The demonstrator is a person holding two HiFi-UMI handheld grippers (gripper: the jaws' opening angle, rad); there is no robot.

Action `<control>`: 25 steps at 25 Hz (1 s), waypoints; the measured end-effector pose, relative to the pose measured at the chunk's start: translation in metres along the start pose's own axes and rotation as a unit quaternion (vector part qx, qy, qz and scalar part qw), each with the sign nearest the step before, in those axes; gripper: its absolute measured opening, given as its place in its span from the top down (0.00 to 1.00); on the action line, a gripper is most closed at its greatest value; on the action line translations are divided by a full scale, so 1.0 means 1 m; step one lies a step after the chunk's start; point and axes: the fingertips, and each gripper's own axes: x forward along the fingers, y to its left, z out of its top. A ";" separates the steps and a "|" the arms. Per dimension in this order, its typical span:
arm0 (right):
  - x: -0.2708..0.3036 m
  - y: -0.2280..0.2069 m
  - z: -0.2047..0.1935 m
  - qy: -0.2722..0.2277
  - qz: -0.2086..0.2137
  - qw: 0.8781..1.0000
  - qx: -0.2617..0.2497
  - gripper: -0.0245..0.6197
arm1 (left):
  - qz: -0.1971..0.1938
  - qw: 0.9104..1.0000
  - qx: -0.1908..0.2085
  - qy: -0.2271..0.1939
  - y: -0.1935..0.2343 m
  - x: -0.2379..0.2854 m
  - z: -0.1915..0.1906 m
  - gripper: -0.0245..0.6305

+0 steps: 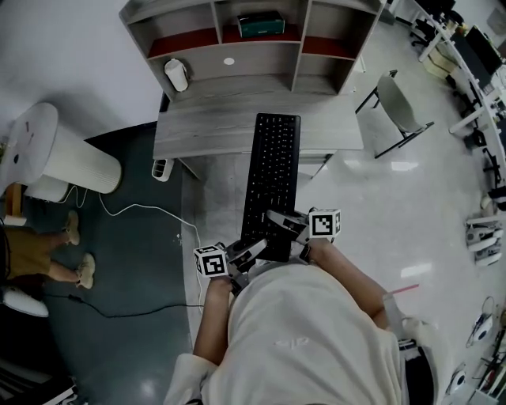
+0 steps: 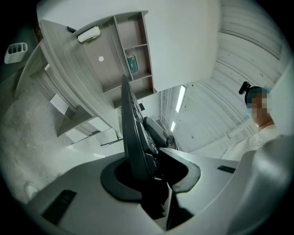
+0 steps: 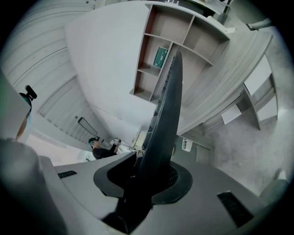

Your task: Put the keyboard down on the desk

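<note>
A long black keyboard (image 1: pixel 272 178) is held in the air, its far end over the front of the grey wooden desk (image 1: pixel 205 130). My left gripper (image 1: pixel 247 257) is shut on the near left corner of the keyboard (image 2: pixel 133 137), which runs edge-on between its jaws. My right gripper (image 1: pixel 291 234) is shut on the near right side of the keyboard (image 3: pixel 166 114), also seen edge-on. Both marker cubes sit close in front of the person's chest.
The desk carries a shelf unit (image 1: pixel 253 39) with a green box (image 1: pixel 261 24) and a white object (image 1: pixel 176 75). A grey chair (image 1: pixel 399 107) stands at the right, a white cylinder appliance (image 1: pixel 55 150) at the left with cables on the floor. Another person's legs (image 1: pixel 47 253) show at far left.
</note>
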 end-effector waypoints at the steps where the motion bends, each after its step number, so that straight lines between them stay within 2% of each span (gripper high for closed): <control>1: 0.003 0.000 0.001 0.000 0.001 1.000 0.001 0.76 | 0.001 1.000 -0.004 -0.002 0.001 -0.001 0.003 0.76; 4: 0.015 -0.003 0.009 -0.004 0.010 1.000 0.002 0.77 | 0.006 1.000 -0.011 -0.006 0.010 -0.002 0.013 0.76; 11: 0.042 -0.033 0.035 0.014 -0.001 1.000 0.027 0.76 | 0.018 0.999 -0.024 -0.017 0.040 0.006 0.048 0.76; 25: 0.078 -0.098 0.149 0.063 -0.016 0.996 0.055 0.76 | 0.044 0.997 -0.063 -0.031 0.097 0.081 0.144 0.75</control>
